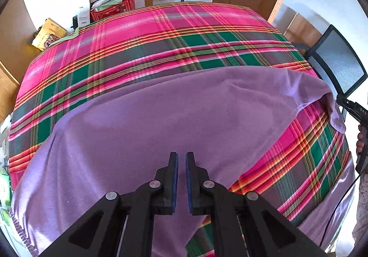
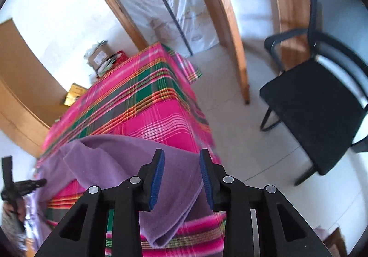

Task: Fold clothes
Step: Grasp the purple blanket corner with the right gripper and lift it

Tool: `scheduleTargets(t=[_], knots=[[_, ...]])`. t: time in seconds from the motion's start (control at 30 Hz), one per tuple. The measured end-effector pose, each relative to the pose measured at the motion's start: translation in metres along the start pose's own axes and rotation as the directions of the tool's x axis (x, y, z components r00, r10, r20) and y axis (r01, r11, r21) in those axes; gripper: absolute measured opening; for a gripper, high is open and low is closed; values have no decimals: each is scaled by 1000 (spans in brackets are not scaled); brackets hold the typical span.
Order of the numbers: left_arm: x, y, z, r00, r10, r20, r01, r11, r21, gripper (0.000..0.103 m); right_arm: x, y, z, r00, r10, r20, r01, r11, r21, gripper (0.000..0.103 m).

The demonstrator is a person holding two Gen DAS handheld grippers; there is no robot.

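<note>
**Entry: purple garment, fold in progress on plaid counter**

Item 1. Left hand-held gripper (image 1: 181, 165): black linkage, blue pads; jaws all but closed, a thin slit left between them, nothing gripped. It is pitched steeply down over the garment's near middle.

Item 2. Right hand-held gripper (image 2: 181, 165): same build; jaws released and standing apart, no pad pressed on cloth. It is angled down past the counter's edge, with a folded corner of cloth seen below and between the fingers.

Item 3. Soft purple fleece-like garment (image 1: 161, 118): spread across the near half of the counter, one corner turned back on the right side so that the cloth beneath is exposed; a fold is draped over the right edge (image 2: 170, 199).

Item 4. Counter under a pink, green and orange plaid cloth (image 1: 174, 33): far half bare.

Item 5. Black mesh-backed chair (image 2: 322, 105): on the floor beyond, well apart.

Handling note, as judgement: the turned-back layer should be laid flat and its edges aligned before the next fold is taken; the overhanging part is best drawn back onto the counter first, lest it slide off. Both edges should be gripped near corners and kept taut.
</note>
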State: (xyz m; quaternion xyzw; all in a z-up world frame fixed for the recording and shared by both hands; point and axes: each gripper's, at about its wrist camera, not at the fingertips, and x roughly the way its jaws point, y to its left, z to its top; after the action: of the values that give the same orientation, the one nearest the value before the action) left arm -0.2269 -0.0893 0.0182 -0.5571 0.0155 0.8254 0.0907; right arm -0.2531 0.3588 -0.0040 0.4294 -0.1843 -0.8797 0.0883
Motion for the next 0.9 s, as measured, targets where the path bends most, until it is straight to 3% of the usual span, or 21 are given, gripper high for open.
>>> scheduleTargets(t=[0.13, 0.37, 0.63, 0.73, 0.9], knots=[[5, -4, 4, 1000, -7, -3, 7, 1000, -15, 6, 7, -2, 1, 997, 67, -42, -67, 998, -7, 33], [4, -14, 7, 1000, -22, 19, 22, 1000, 4, 6, 8, -12, -5, 1000, 3, -18, -3, 1000, -6, 33], [15, -25, 13, 999, -40, 8, 40, 999, 20, 6, 13, -18, -11, 993, 111, -35, -109, 992, 57, 33], [18, -27, 15, 999, -48, 4, 47, 999, 22, 6, 11, -17, -13, 994, 107, -22, -106, 992, 63, 21], [19, -28, 16, 999, -54, 2, 54, 998, 21, 6, 10, -7, -11, 998, 69, -12, -69, 998, 15, 15]])
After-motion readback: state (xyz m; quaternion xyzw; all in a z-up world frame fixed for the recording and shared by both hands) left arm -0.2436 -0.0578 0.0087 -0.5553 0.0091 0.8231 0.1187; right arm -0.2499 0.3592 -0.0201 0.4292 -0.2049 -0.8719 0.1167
